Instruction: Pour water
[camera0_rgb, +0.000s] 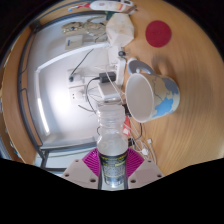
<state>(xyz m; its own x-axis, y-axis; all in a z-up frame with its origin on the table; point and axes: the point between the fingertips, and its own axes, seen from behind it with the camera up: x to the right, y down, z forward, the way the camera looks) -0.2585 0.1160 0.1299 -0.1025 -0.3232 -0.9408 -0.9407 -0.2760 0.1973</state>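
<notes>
1. The water bottle (113, 150) stands upright between the gripper (113, 168) fingers, its long axis pointing straight up ahead of them.
2. Both pink pads (93, 160) press its sides (a clenched hold).
3. The white cup (152, 96) lies just beyond the bottle, up and right, mouth tipped toward it.
4. A red coaster (158, 33) sits well beyond the bottle on the wooden table (195, 130).

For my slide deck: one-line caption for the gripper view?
Gripper shut on clear water bottle, tilted toward white cup on wooden table.

Bottle (113, 140) between gripper (113, 163) fingers, cup (152, 95) just beyond.
</notes>
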